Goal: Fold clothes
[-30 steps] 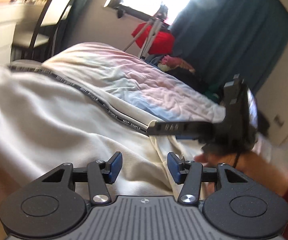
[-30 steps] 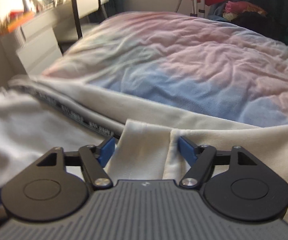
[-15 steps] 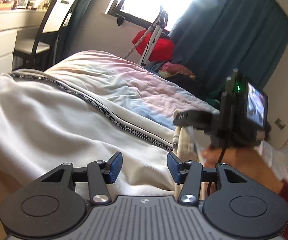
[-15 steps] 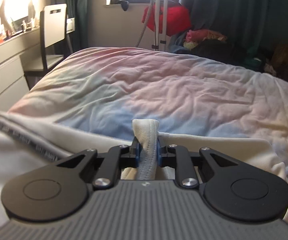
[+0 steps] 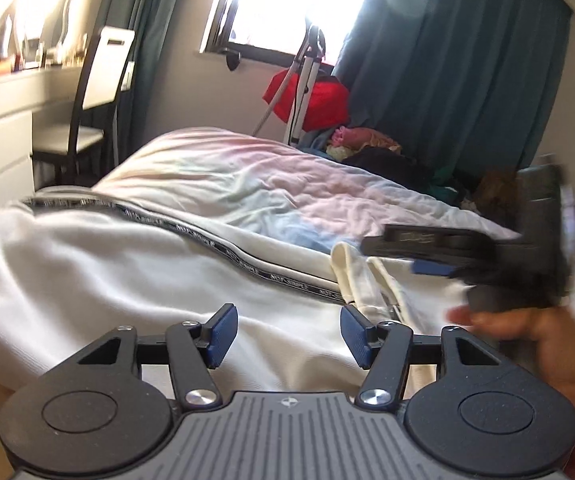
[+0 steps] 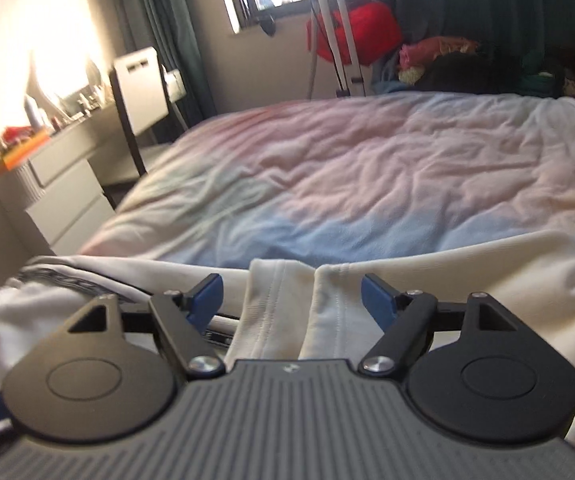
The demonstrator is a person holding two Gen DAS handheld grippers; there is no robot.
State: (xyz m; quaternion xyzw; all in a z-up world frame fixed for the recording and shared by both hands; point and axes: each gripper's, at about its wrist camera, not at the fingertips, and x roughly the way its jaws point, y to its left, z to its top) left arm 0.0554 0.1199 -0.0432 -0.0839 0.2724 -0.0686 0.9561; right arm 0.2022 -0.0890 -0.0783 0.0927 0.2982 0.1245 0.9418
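A cream-white garment (image 5: 99, 264) with a black lettered stripe (image 5: 247, 264) lies spread over the near part of the bed. My left gripper (image 5: 287, 334) is open and empty just above it. My right gripper (image 6: 291, 300) is open, its blue pads either side of a raised cream fold with stitched hems (image 6: 283, 304), not closed on it. The right gripper also shows blurred in the left wrist view (image 5: 439, 252), over the same fold (image 5: 361, 280), held by a hand.
The bed has a pastel pink and blue cover (image 6: 367, 176). A chair (image 5: 95, 92) and white drawers (image 6: 67, 196) stand at the left. A tripod with red cloth (image 5: 307, 92), a heap of clothes (image 5: 375, 148) and teal curtains (image 5: 467, 80) are beyond the bed.
Half a second ago my right gripper was shut on the cream fold and holding it up. It has opened, and the fold has dropped back onto the garment. The left gripper stays open.
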